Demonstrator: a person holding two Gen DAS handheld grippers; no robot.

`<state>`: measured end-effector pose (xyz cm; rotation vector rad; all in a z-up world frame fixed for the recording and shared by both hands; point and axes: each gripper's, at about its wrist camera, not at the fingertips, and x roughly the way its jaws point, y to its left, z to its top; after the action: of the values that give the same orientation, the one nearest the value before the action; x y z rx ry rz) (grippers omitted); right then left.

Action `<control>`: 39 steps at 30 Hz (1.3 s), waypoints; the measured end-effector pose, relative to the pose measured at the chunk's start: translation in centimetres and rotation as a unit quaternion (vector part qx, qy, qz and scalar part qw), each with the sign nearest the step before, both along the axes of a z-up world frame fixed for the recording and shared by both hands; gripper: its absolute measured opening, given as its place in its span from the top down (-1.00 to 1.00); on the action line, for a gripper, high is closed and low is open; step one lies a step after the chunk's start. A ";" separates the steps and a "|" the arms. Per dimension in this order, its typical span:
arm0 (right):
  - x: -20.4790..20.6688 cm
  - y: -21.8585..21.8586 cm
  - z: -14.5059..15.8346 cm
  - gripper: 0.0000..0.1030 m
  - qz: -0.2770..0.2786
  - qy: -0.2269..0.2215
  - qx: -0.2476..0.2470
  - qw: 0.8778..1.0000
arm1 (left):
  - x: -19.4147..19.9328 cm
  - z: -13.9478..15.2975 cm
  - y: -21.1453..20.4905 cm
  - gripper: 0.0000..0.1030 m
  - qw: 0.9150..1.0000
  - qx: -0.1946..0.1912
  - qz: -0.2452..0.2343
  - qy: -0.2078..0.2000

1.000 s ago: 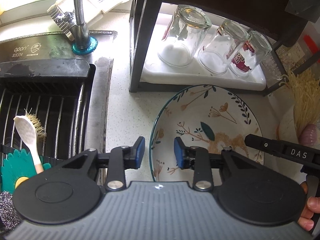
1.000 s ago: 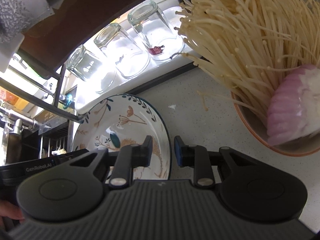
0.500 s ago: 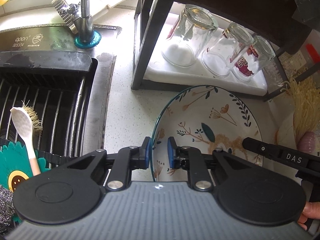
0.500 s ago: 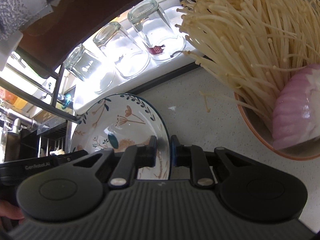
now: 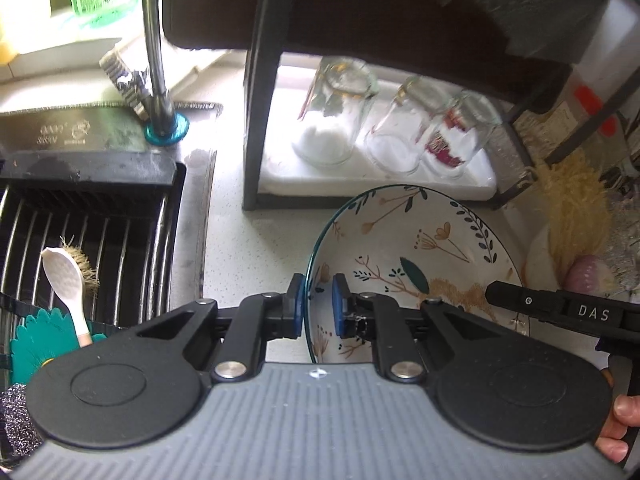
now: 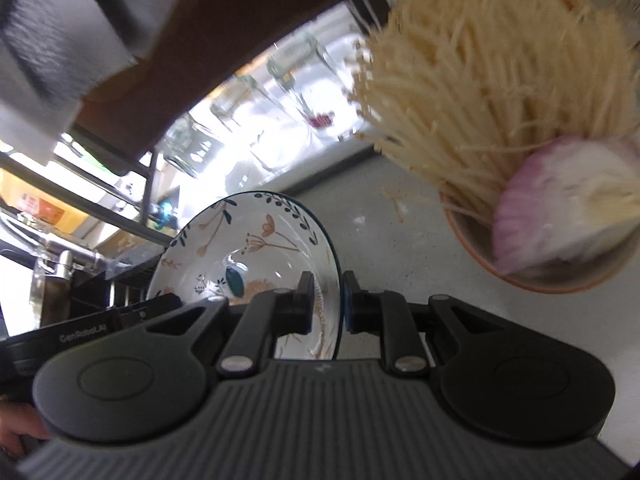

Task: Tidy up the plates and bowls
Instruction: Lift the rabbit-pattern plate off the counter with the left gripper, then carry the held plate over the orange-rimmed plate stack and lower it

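Observation:
A white floral plate (image 5: pixel 416 264) with a teal rim is held above the pale counter. My left gripper (image 5: pixel 316 300) is shut on the plate's left rim. My right gripper (image 6: pixel 329 300) is shut on its right rim, and the plate also shows in the right wrist view (image 6: pixel 248 240). The right gripper's black body (image 5: pixel 560 312) shows at the plate's right side in the left wrist view. The plate's near edge is hidden behind the gripper bodies.
A dark rack (image 5: pixel 256 92) with three upturned glasses (image 5: pixel 340 120) on a white tray stands just behind. A sink with a black drainer (image 5: pixel 88 216), brush (image 5: pixel 68 280) and tap (image 5: pixel 154 48) lies left. An orange bowl (image 6: pixel 532 276) of enoki mushrooms and onion stands right.
Both grippers closed from open onto the plate's opposite rims. The plate then rose off the counter with them, and the views lifted and tilted.

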<state>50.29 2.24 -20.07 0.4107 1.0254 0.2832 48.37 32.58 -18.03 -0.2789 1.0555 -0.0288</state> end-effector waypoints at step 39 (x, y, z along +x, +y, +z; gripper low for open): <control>-18.8 -9.8 6.4 0.65 -0.081 -0.074 -0.014 0.994 | -14.5 6.4 -11.1 0.70 0.996 -0.029 -0.075 -0.048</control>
<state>31.51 -7.58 -13.72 0.4376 0.8441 0.1512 33.88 21.51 -11.64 -0.2470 0.9798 -0.2063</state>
